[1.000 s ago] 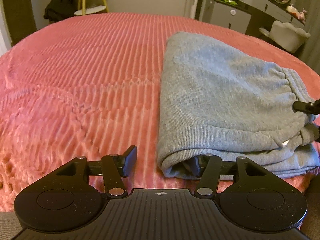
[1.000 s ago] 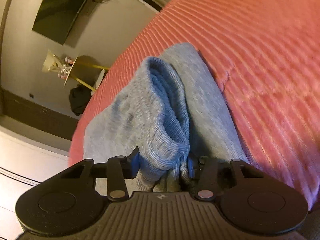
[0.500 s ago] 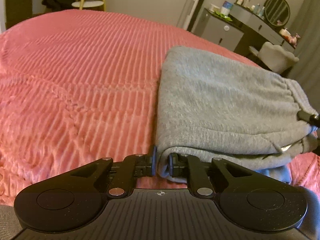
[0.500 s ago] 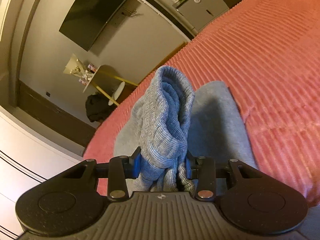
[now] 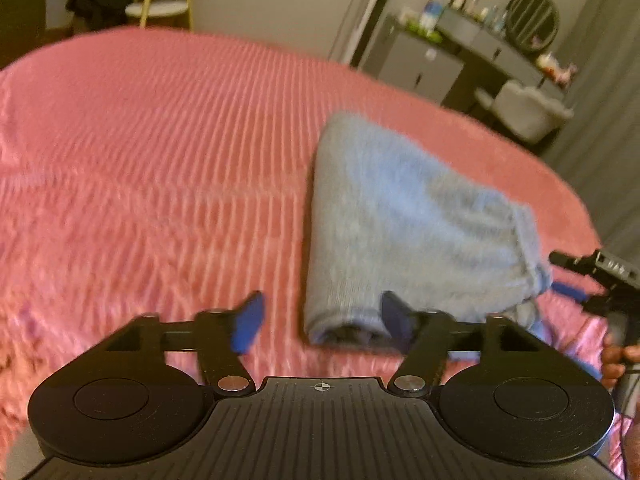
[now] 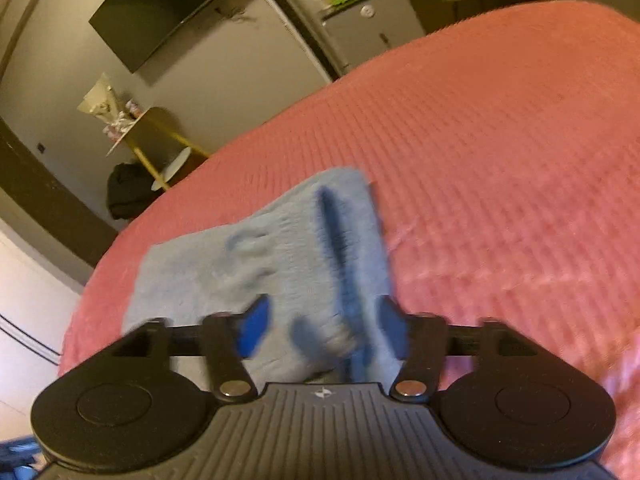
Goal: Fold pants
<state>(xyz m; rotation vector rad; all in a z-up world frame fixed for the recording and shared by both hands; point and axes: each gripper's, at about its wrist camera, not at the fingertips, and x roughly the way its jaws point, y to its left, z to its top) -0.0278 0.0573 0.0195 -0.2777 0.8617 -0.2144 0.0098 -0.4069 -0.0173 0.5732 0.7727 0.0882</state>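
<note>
Left wrist view: left gripper (image 5: 320, 320) tilted down, jaws opening, off the folded gray pants (image 5: 404, 224) it pinched before, clear pink bedspread (image 5: 160, 160) frame-left; right wrist view: right gripper (image 6: 324, 330) likewise opening, pants lying loose between the pads, previously bunched upright.

Pink ribbed bedspread (image 5: 160, 168), grey dresser (image 5: 416, 64), round mirror (image 5: 534, 20), wall-mounted television (image 6: 160, 12), yellow-legged stool (image 6: 160, 148).

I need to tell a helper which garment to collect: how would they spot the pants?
Look at the big bed with the ribbed pink bedspread. On it lies one folded bundle, the pants: grey-blue knit, the only garment on the cover.
</note>
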